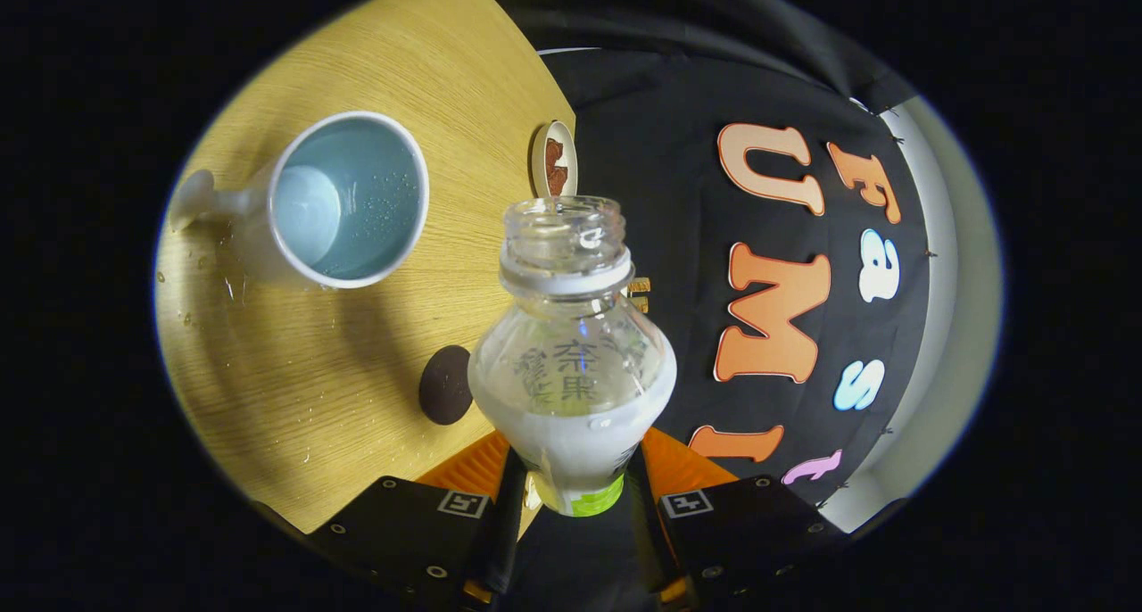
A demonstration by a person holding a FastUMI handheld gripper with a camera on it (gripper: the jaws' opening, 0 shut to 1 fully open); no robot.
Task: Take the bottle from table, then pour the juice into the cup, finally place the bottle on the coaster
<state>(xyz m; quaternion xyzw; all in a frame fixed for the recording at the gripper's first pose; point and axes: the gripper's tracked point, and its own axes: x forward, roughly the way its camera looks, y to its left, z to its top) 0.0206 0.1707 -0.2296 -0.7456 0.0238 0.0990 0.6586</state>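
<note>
Wood-grain tabletop [339, 389] is filling the side of the scene left of the fingers, tilted steeply in the gripper view, with the booth's black cloth wall [660, 148] hanging past its far edge.

The gripper [575, 496] is pinching the bottle [571, 362] low on its body, one finger pressing on each side, so the bottle is sitting directly between the fingers and rising straight ahead of them. The bottle is clear plastic, its cap is off and its mouth is standing open at the far end. A whitish liquid is lying in its lower part, near the fingers, while the shoulder and neck above are looking empty.

Beyond the fingers and off to the left, the cup [343, 200] is standing on the table, well apart from the bottle's mouth. It is white outside and pale blue inside, with a handle pointing away from the bottle. Small droplets are clinging to its inner wall, and whether any liquid is lying in the bottom is hard to tell. Drops of water are glinting on the wood around and below the cup.

Just left of the bottle's body, a dark round coaster [444, 385] is lying flat on the table with bare wood all around it. Farther out, just beyond the bottle's mouth, a small pale dish [554, 159] with something brown in it is sitting right at the table's edge, where the wood is giving way to the cloth.
</note>
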